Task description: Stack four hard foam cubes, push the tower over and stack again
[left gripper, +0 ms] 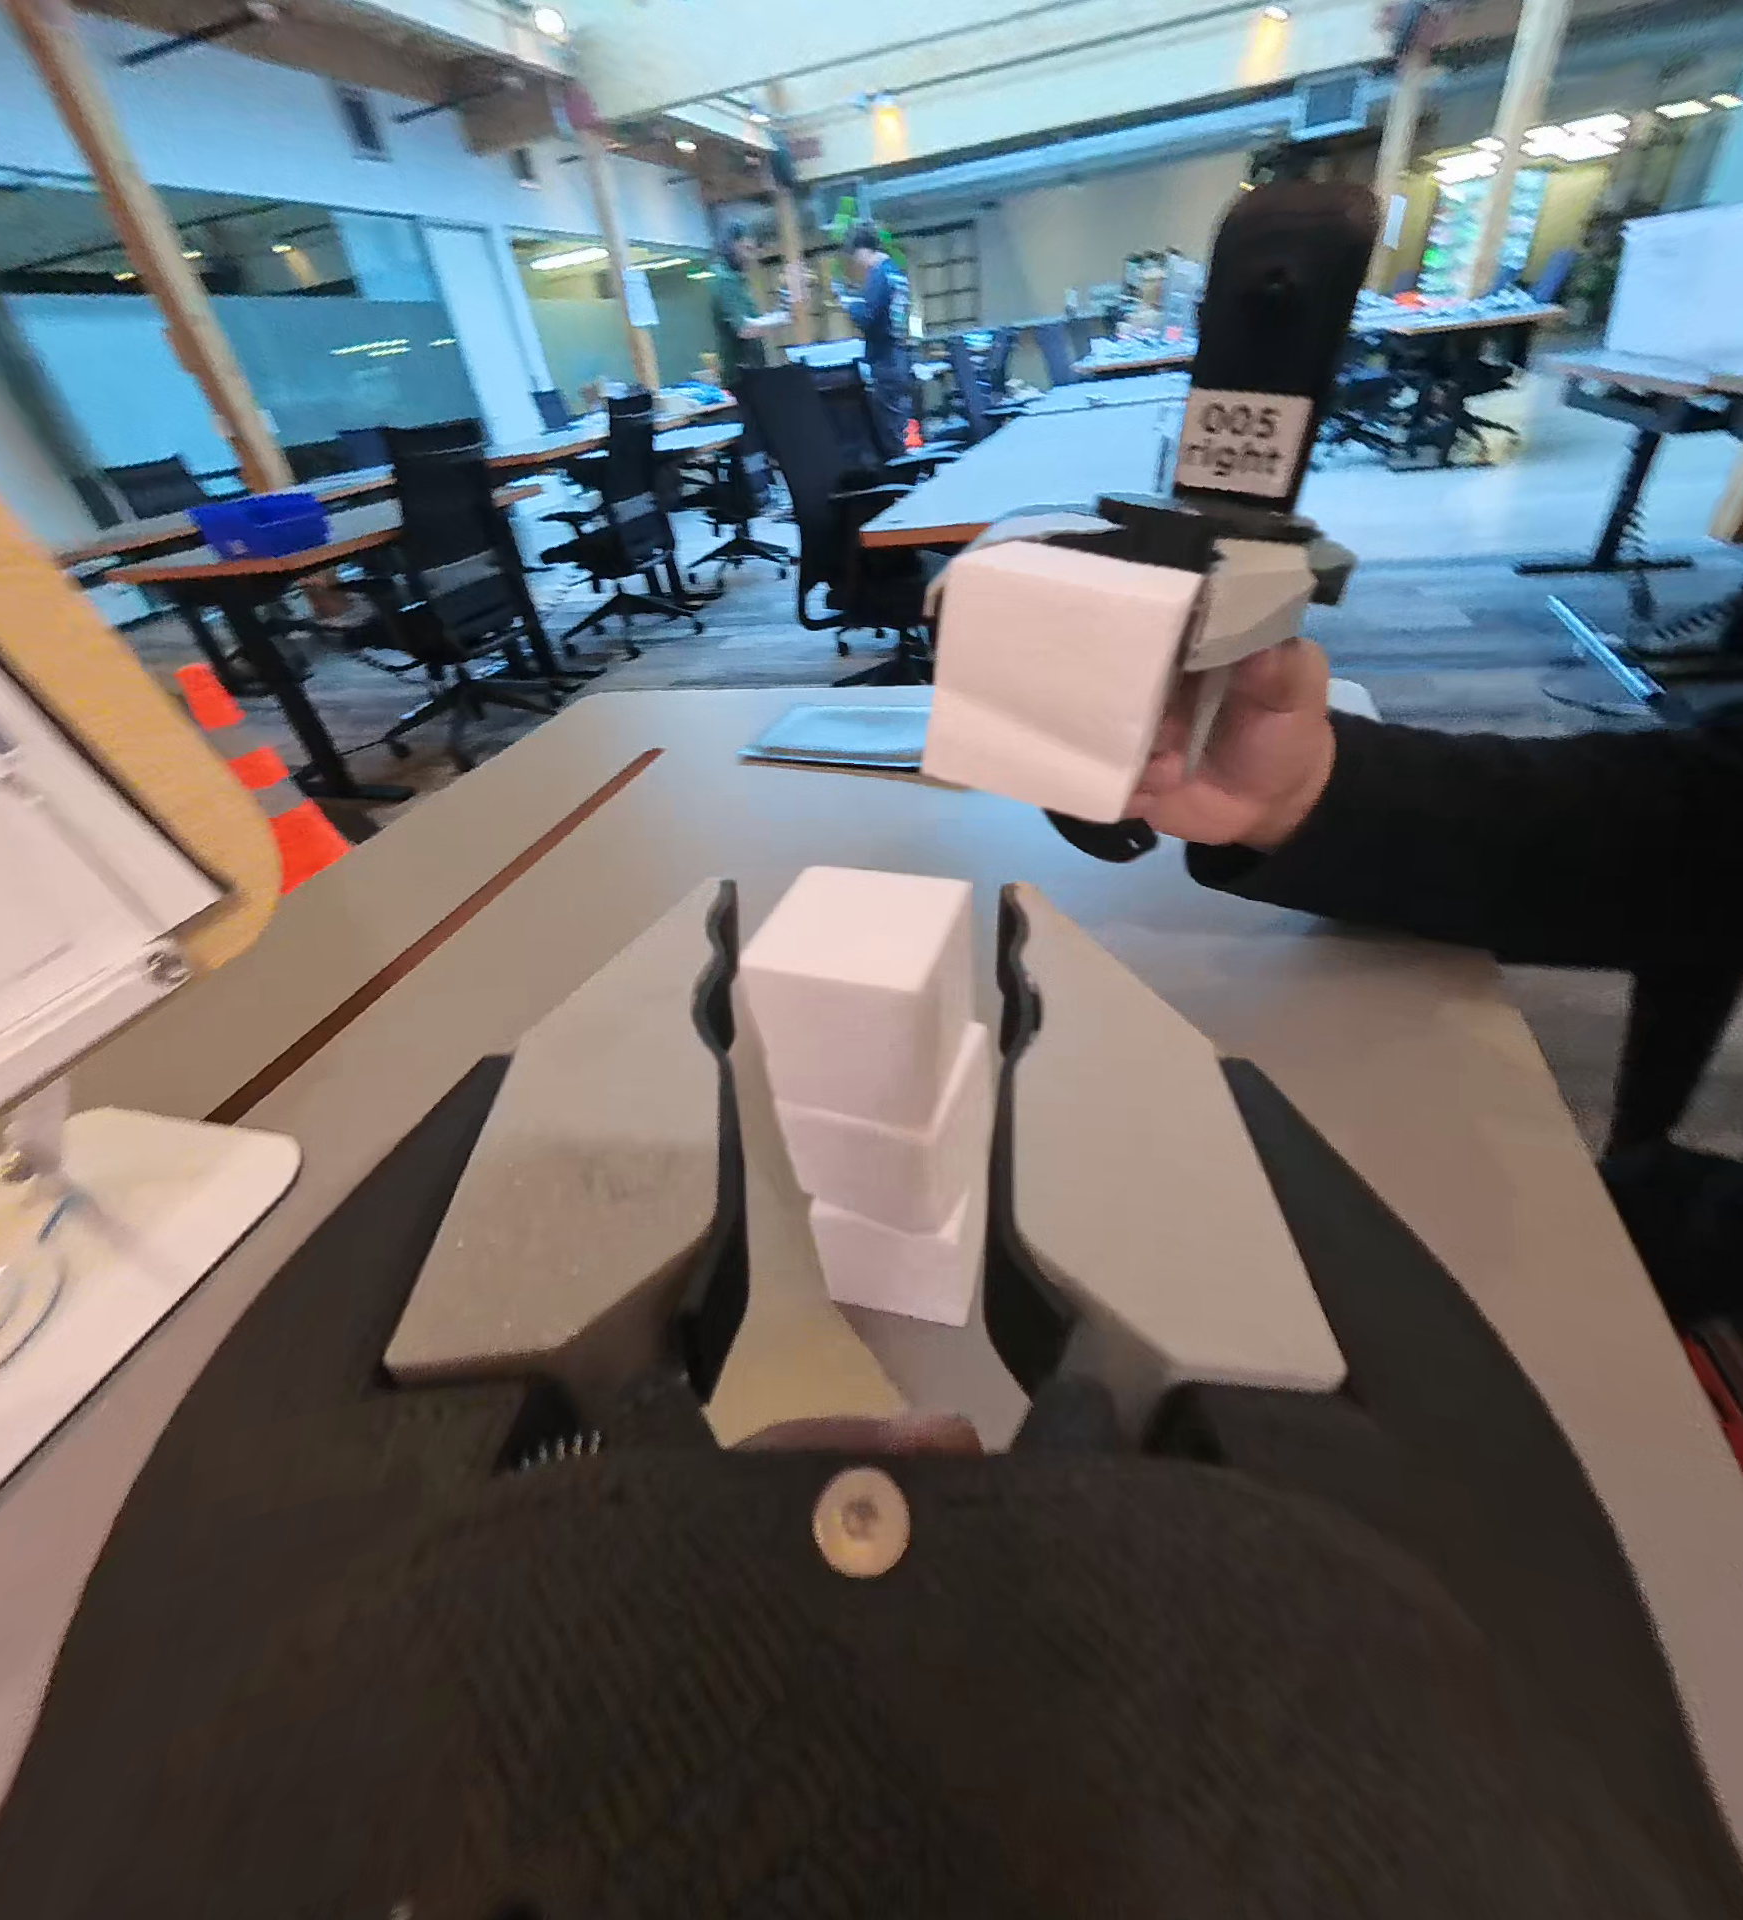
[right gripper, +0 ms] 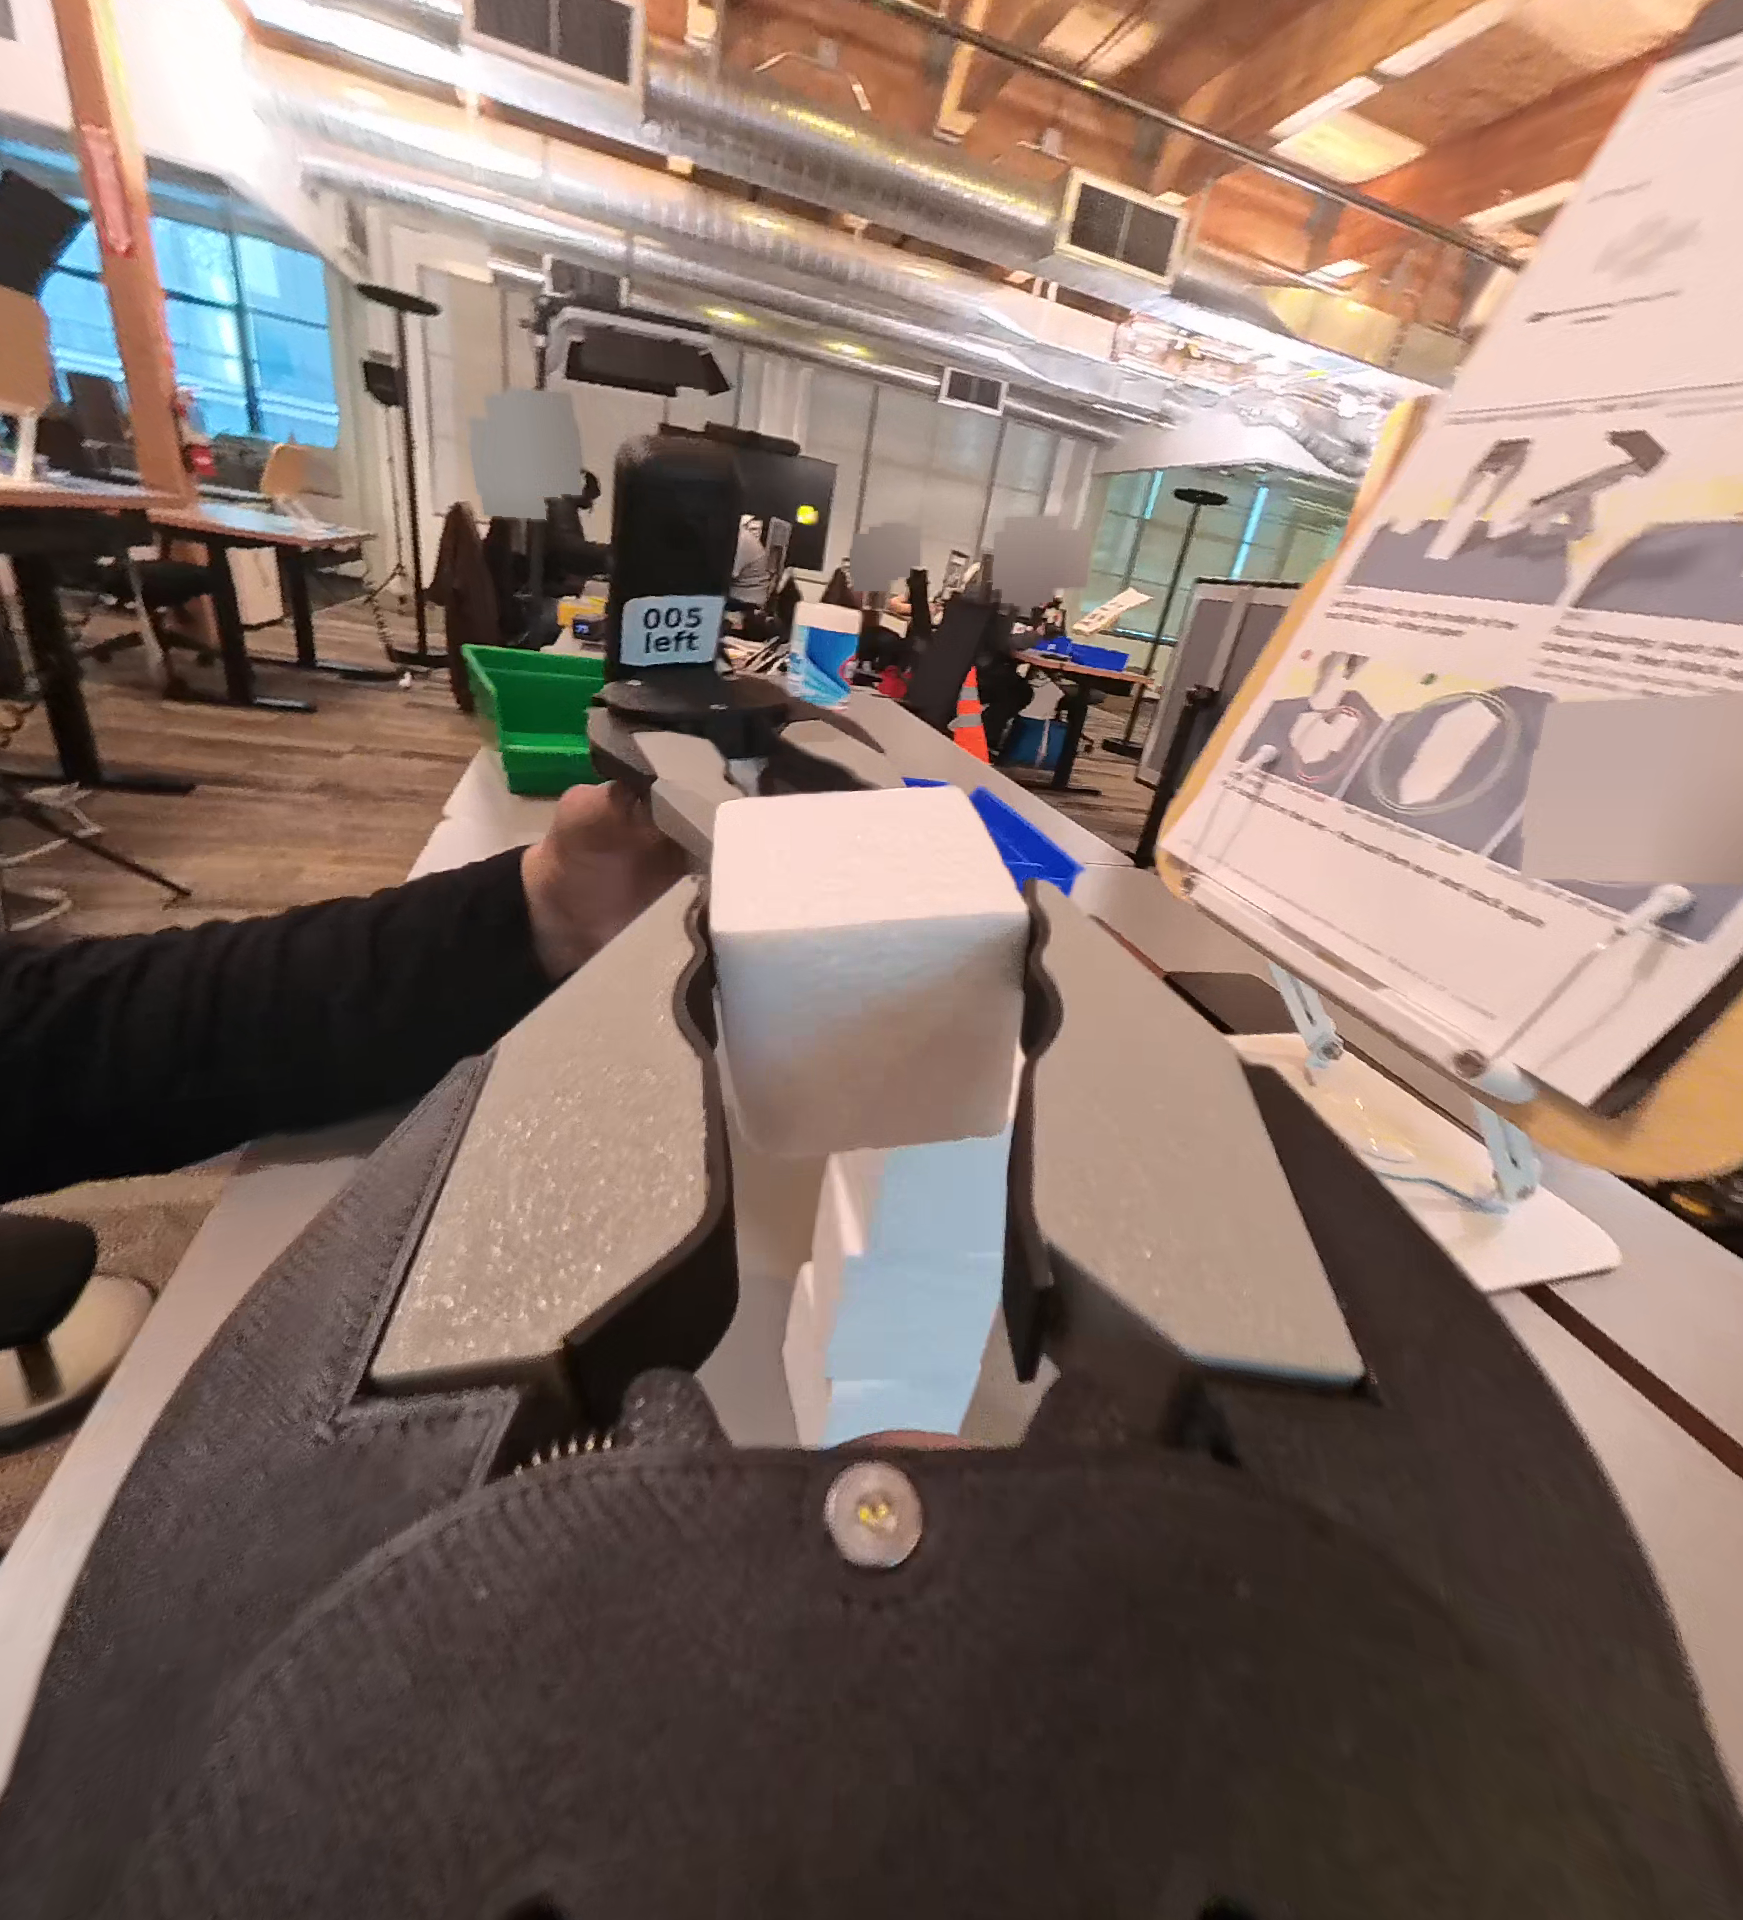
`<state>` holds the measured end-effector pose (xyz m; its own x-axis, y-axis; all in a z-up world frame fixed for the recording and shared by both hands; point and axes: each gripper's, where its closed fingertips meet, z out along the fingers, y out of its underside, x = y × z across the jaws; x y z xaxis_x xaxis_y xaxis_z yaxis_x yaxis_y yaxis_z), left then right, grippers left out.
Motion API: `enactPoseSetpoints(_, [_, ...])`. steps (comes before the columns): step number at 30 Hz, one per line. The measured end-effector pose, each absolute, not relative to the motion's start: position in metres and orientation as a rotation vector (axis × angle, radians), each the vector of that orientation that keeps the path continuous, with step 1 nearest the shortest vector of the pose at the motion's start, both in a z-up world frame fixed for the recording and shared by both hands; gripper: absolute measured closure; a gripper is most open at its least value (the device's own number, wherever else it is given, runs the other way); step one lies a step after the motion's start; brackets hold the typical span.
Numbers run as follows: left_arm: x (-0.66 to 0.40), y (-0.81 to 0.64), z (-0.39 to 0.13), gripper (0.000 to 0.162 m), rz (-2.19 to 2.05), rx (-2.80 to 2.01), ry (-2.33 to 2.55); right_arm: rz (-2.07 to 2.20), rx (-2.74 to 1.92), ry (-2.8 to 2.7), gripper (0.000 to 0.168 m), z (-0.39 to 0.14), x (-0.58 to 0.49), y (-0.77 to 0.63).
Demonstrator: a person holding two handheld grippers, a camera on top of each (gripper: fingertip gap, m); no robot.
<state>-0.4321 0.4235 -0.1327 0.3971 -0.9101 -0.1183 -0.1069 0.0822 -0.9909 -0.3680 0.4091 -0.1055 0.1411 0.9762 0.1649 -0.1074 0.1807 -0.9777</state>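
Observation:
Three white foam cubes stand in a slightly crooked stack (left gripper: 882, 1122) on the grey table (left gripper: 1314, 1091). My left gripper (left gripper: 867, 956) is open, with its fingers on either side of the top cube (left gripper: 846, 987) and a small gap on the right. My right gripper (right gripper: 869, 935) is shut on a fourth white cube (right gripper: 867, 966) and holds it in the air just above the stack (right gripper: 898, 1278). In the left wrist view this cube (left gripper: 1043, 686) hangs above and to the right of the stack. The left gripper (right gripper: 732, 769) shows behind the held cube.
A tilted document stand with a printed sheet (right gripper: 1521, 675) sits on a white base (left gripper: 119, 1247) at the table's side. A flat grey tablet-like thing (left gripper: 846, 732) lies at the far edge. Green (right gripper: 534, 717) and blue (right gripper: 1023, 842) bins stand beyond. One gripper's finger ends stand about 8 cm off the other's.

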Motion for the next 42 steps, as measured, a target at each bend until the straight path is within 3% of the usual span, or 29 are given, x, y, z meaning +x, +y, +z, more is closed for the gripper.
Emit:
enactPoseSetpoints(15, [-0.497, 0.498, -0.16, 0.111, -0.985, -1.642, 0.455, 1.101, -1.277, -1.044, 0.112, -0.123, -0.403, 0.458])
enactPoseSetpoints(42, [-0.492, 0.497, -0.164, 0.112, -0.896, -1.671, 0.504, 1.065, -1.279, -1.126, 0.112, -0.131, -0.415, 0.455])
